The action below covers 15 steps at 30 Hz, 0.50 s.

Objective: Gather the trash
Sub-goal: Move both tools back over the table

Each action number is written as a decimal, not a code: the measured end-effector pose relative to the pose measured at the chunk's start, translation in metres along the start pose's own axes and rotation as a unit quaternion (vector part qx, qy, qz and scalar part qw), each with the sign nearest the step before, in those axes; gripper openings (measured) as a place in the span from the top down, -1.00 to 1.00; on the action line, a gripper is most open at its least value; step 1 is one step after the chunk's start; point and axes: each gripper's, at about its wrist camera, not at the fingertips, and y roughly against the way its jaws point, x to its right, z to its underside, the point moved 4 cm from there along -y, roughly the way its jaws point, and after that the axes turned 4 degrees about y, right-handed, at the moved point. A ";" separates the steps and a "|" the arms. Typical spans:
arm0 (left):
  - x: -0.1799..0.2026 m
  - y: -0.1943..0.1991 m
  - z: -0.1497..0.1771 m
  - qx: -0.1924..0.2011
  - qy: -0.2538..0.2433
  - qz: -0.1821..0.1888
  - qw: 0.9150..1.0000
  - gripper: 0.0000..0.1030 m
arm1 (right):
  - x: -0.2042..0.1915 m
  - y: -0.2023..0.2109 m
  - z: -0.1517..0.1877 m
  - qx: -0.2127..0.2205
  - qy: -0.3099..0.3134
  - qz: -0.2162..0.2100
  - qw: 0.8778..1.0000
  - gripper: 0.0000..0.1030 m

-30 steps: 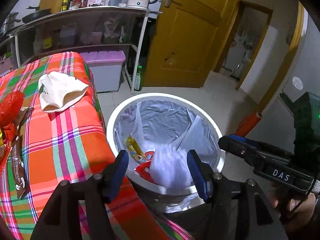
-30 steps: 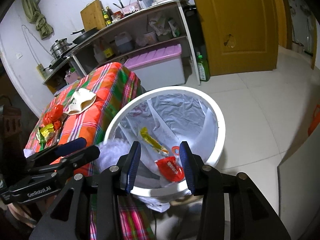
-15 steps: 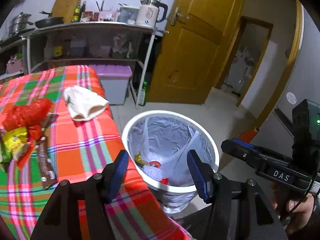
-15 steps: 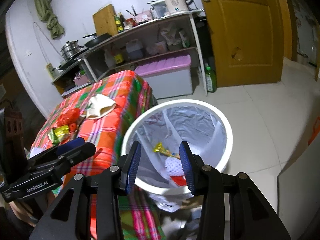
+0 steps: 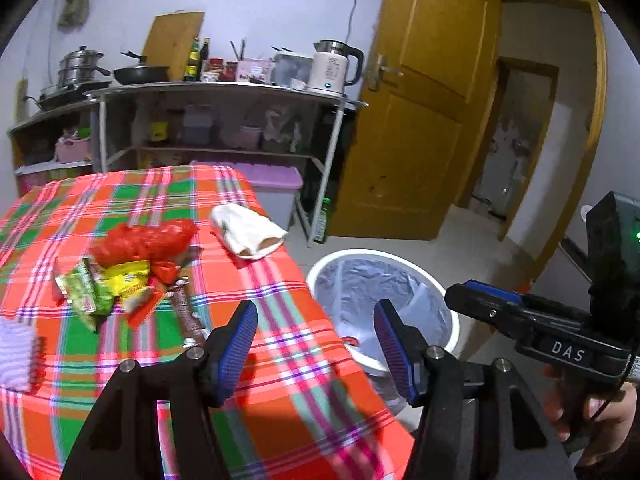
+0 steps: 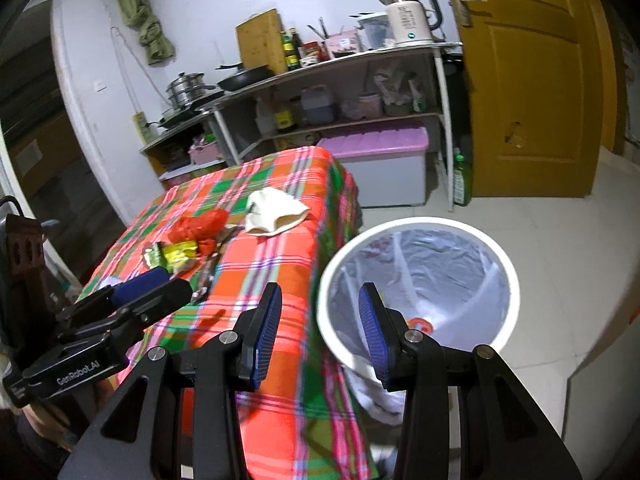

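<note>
Pulled back and up from the bin within the last second: a moment ago both wrist views looked down into the liner from close, now taking in most of the plaid tabletop (image 5: 120,200) again. Likely a drop just finished, next pickup pending.

Far left, near the cloth's edge, a pale purple scrap (image 5: 16,352), partly cut off. Next, the remaining trash heap (image 5: 128,272): crumpled red plastic bag (image 5: 144,240), green and yellow snack wrappers (image 5: 104,284), a brown bar wrapper (image 5: 186,312) trailing toward the near side. Just beyond, a cream folded cloth (image 5: 248,232) near the table's right edge; trash or not, cannot tell.

Left gripper (image 5: 312,344) spread wide, nothing between the blue pads, hovering over the table's right corner. Open cloth between it and the heap, so a clear path leftward.

Right of the table edge, touching or just beside the draped cloth, the white lined bin (image 6: 508,280), a few wrappers at the bottom. Right gripper (image 6: 320,328) at medium spread, empty, straddling table edge and bin rim. Bare tiled floor further right.
</note>
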 end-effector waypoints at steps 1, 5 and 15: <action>-0.002 0.003 0.000 0.002 0.001 -0.005 1.000 -0.17 | -0.003 0.000 0.000 0.000 0.003 -0.001 1.000 0.20; -0.013 0.013 -0.001 0.012 0.009 -0.018 1.000 -0.17 | -0.016 -0.002 0.001 -0.002 0.018 -0.011 1.000 0.20; -0.031 0.024 0.002 0.019 0.018 -0.049 0.998 -0.17 | -0.037 -0.011 0.002 -0.011 0.048 -0.031 0.998 0.20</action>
